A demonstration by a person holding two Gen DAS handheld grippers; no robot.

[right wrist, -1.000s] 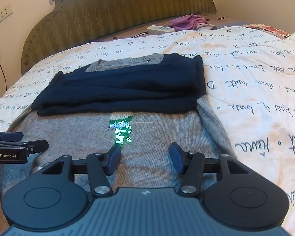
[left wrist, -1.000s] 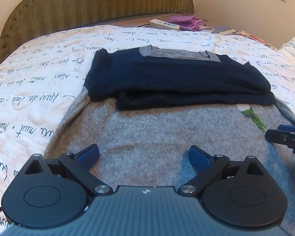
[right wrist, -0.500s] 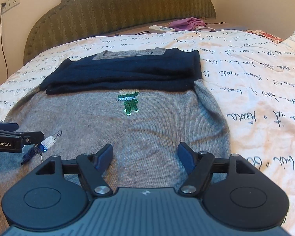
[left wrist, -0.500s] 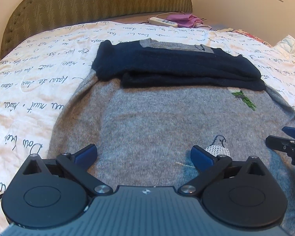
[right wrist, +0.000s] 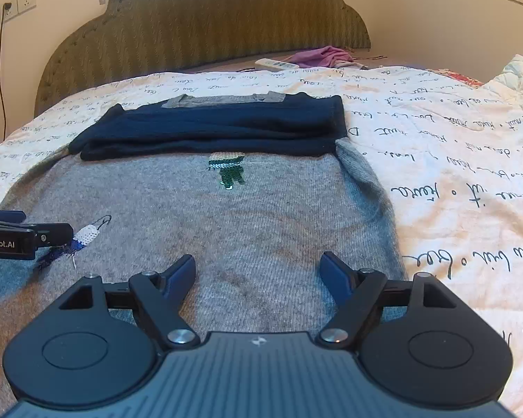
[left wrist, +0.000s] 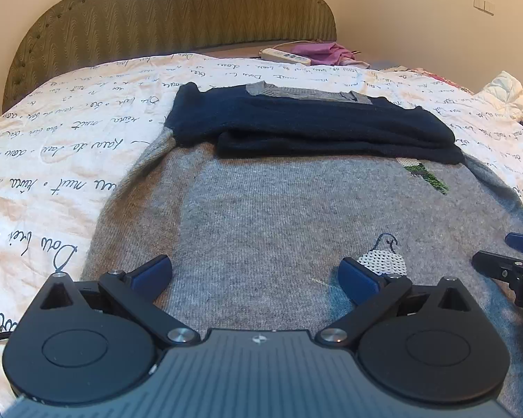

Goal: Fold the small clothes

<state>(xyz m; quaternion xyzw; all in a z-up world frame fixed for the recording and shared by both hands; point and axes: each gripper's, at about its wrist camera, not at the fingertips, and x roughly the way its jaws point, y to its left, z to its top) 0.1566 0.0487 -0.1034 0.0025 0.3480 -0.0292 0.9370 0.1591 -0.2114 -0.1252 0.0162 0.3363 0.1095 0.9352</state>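
Observation:
A grey knit sweater (left wrist: 261, 216) (right wrist: 268, 216) lies flat on the bed, its navy sleeves (left wrist: 310, 129) (right wrist: 219, 129) folded across the upper part. Small sequin figures decorate it: a green one (right wrist: 228, 170) (left wrist: 425, 174) and a white one (left wrist: 383, 259) (right wrist: 87, 233). My left gripper (left wrist: 256, 271) hovers open over the sweater's near left part, nothing between its blue pads. My right gripper (right wrist: 258, 271) hovers over the near right part; its jaws are opening, with only flat fabric below them. Each gripper shows at the other view's edge.
The bed carries a white quilt with black script (right wrist: 453, 160). A padded olive headboard (right wrist: 205, 28) stands behind. A power strip (left wrist: 284, 56) and pink cloth (left wrist: 322, 52) lie by the headboard. More bedding is heaped at the right (left wrist: 502, 94).
Both grippers drew back toward the sweater's near hem, so more grey fabric and the white figure came into view. The right gripper's jaws spread wider.

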